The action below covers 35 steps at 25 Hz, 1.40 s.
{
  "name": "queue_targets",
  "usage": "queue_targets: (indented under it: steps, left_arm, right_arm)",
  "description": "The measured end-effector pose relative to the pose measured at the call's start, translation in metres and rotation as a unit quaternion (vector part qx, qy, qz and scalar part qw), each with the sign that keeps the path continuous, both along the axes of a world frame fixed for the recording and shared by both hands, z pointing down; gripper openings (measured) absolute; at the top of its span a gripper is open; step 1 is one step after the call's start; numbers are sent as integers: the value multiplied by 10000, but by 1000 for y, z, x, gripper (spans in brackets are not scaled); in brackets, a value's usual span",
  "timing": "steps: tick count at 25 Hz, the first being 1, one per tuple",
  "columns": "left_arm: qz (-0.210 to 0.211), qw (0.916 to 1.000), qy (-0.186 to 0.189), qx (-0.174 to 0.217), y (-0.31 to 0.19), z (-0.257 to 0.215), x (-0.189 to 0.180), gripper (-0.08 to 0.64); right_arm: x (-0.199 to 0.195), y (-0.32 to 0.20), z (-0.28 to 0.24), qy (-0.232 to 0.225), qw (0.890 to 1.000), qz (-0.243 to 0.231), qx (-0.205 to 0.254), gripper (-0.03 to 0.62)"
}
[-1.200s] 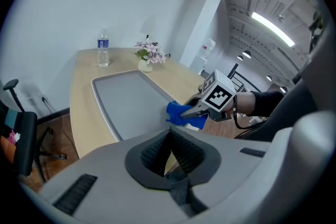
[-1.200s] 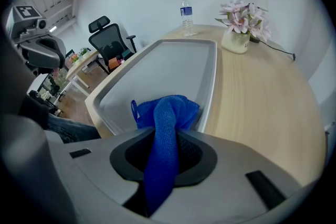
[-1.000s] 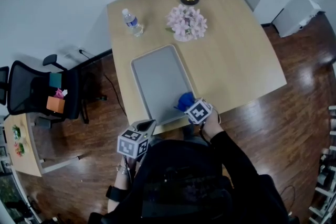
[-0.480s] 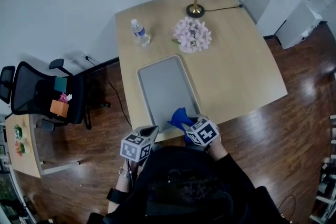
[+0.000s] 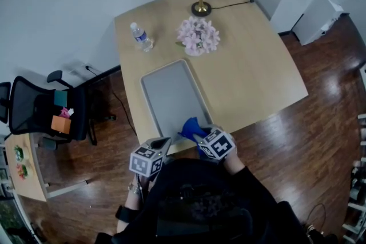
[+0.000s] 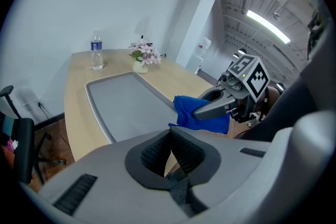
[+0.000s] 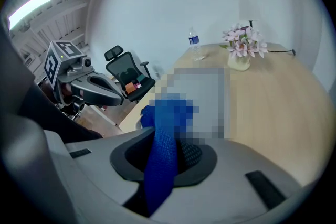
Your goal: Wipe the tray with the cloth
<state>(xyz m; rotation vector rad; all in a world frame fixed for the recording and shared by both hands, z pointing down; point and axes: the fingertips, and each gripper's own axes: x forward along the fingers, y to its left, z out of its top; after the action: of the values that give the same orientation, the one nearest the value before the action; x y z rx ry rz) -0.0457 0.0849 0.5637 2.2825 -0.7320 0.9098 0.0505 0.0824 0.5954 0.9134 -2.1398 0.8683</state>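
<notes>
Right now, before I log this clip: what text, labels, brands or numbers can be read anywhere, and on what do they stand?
No text is legible in any view.
Water bottle: it has a label, too small to read.
Marker cubes: black-and-white square patterns only, no letters or digits.
Tray and cloth: no print visible.

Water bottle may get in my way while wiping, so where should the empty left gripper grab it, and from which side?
Probably grip the water bottle round its straight middle, below the cap, jaws level: it stands upright. Come from the near side over the flat tray; the flowers stand to its right.
</notes>
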Motion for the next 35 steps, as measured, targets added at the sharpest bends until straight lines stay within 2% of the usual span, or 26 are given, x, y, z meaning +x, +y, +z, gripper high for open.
queue_targets:
  steps: [5, 13, 16, 22, 27, 29, 30, 31, 35]
  left_arm:
    - [-7, 10000, -53, -29, -2, 0, 0, 5]
    - [-120, 9997, -173, -97, -9, 2, -1, 5]
    - [-168, 9996, -219, -107, -12, 3, -3, 5]
    - [-299, 9989, -314, -170, -12, 5, -7, 5]
    - [-374, 9985, -338, -207, -11, 9, -11, 5]
    - [-384, 9986, -326, -188, -10, 8, -11, 5]
    - [-388, 9986, -320, -166, -10, 7, -11, 5]
    - [-394, 9986, -310, -141, -10, 6, -11, 5]
    - [-489, 9984, -260, -56, -14, 3, -11, 5]
  right_arm:
    - [46, -22, 0, -27, 9976, 695, 28, 83]
    - [157, -72, 37, 539, 9810, 1861, 130, 83]
    - [187, -93, 61, 766, 9741, 2121, 186, 83]
    - [198, -101, 103, 962, 9728, 2102, -134, 84]
    - [197, -104, 111, 994, 9722, 2111, -211, 89]
    - [201, -102, 109, 1114, 9697, 2151, -320, 119]
    - [203, -100, 106, 1187, 9680, 2184, -347, 154]
    - [206, -99, 99, 1214, 9669, 2221, -318, 177]
    - [199, -101, 44, 954, 9686, 2284, 232, 179]
